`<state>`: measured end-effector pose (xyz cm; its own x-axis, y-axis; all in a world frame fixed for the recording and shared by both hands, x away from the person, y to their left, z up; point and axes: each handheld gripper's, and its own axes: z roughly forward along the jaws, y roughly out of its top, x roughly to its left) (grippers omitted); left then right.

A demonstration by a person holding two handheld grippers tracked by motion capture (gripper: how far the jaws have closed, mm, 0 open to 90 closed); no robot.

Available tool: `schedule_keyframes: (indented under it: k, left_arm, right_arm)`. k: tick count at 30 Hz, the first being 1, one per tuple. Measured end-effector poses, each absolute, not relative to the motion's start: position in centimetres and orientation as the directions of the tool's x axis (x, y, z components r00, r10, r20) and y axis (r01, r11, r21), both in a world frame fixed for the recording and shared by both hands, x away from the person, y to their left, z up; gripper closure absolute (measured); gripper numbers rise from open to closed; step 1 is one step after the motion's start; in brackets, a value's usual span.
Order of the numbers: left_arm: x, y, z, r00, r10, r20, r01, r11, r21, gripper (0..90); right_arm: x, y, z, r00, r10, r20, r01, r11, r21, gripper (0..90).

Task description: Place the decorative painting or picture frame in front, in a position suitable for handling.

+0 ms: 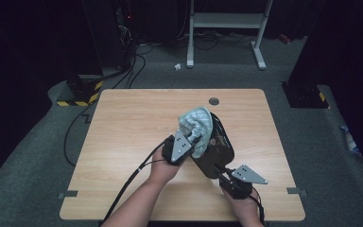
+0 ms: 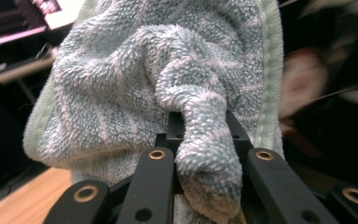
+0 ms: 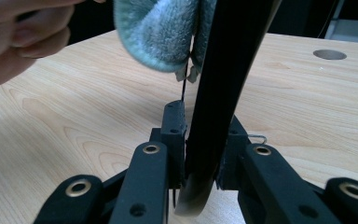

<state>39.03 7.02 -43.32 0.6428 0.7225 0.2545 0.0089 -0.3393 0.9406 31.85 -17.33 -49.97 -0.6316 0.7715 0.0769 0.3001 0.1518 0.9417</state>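
A light blue terry towel (image 1: 196, 124) is bunched against the upper face of a black tray (image 1: 220, 149) that is tilted up on edge over the wooden table (image 1: 132, 118). My left gripper (image 1: 192, 140) is shut on a twisted fold of the towel (image 2: 168, 70), which fills the space between its jaws (image 2: 200, 140). My right gripper (image 1: 221, 171) holds the tray by its near rim. In the right gripper view the tray's thin black edge (image 3: 228, 70) stands clamped between the fingertips of that gripper (image 3: 204, 133), with the towel (image 3: 158, 32) pressed against its left side.
A round cable hole (image 1: 213, 100) sits near the table's far edge. A white metal stand (image 1: 227, 28) is on the floor behind, with cables and a yellow-black striped base (image 1: 80, 94) at the far left. A hand (image 3: 18, 37) shows at the upper left of the right gripper view.
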Motion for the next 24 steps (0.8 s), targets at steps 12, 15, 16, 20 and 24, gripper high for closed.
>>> schedule_keyframes:
  k: [12,15,16,20,24]
  left_arm:
    - [40.0,7.9,-43.7,0.638,0.742,0.207,0.056,-0.313,0.948,78.0]
    - [38.7,7.0,-43.6,0.664,0.714,0.224,0.026,-0.321,0.947,78.0]
    - [38.2,6.6,-43.4,0.676,0.700,0.228,0.011,-0.320,0.947,78.0]
    - [36.6,5.7,-42.9,0.706,0.663,0.248,-0.035,-0.317,0.948,78.0]
    - [35.9,5.3,-42.8,0.721,0.653,0.232,-0.040,-0.295,0.955,77.9]
  right_arm:
    - [31.8,-17.3,-50.0,-0.632,0.772,0.075,0.299,0.153,0.942,76.9]
    - [31.8,-17.3,-50.0,-0.631,0.772,0.076,0.301,0.153,0.941,76.9]
    - [31.8,-17.3,-50.0,-0.631,0.772,0.078,0.302,0.152,0.941,76.9]
    - [31.8,-17.3,-50.0,-0.631,0.772,0.076,0.300,0.152,0.942,76.9]
    - [31.8,-17.2,-50.0,-0.632,0.771,0.079,0.301,0.151,0.941,77.0]
